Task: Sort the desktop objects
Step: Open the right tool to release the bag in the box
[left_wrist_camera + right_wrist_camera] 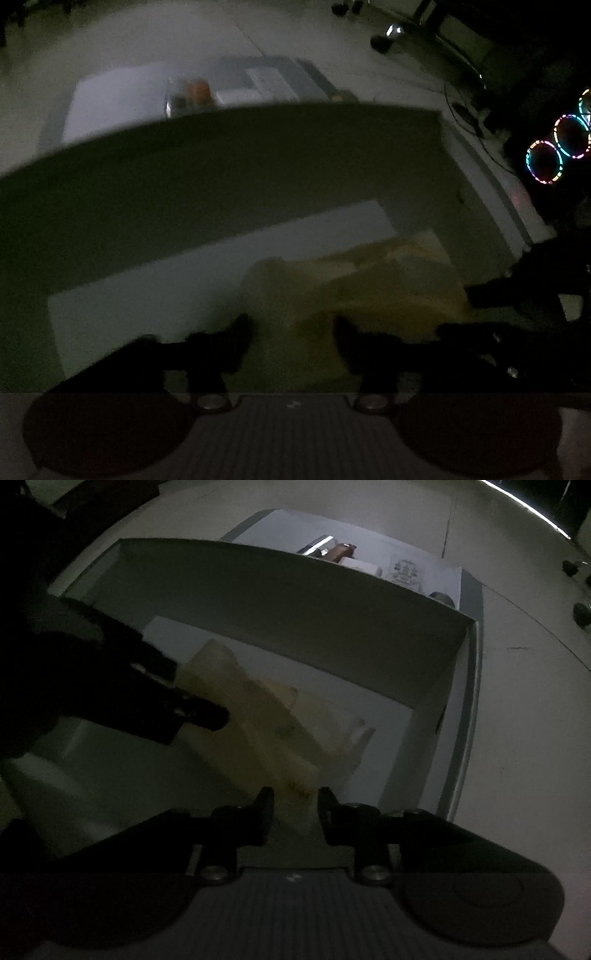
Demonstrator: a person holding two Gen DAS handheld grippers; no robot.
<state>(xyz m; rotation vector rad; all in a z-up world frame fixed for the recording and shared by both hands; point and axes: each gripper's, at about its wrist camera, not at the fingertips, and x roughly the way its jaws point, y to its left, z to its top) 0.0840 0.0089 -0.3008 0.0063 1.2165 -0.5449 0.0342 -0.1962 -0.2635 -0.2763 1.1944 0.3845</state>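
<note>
Yellowish packet (369, 284), flat and see-through like a plastic bag, lies down inside a big box (221, 177) with tall grey walls. From my left wrist view it is very dark and smeary. My left gripper (293, 332) hangs just over the near end of the packet. Its jaws stand apart with nothing between them. Over on the right side I can see the dark shape of my other gripper (498, 314) reaching in. Past the far wall of the box there is a white sheet on the bench (110, 99), with a small orange thing (197, 90) on it that I cannot name.

From my right wrist view the same packet (258, 720) stretches away from me inside the box (277, 602). My right gripper (295, 808) has its jaws on either side of the near corner of the packet. They look close to it, but I cannot tell if they pinch it yet. My left gripper (199, 709) pokes in from the left and its tip touches, or nearly touches, the far part of the packet.

I think I am putting the packet away in the box, or getting it to lie flat there. Next I should let go gently and lift both grippers straight up, so I do not drag the packet or bump the walls.
</note>
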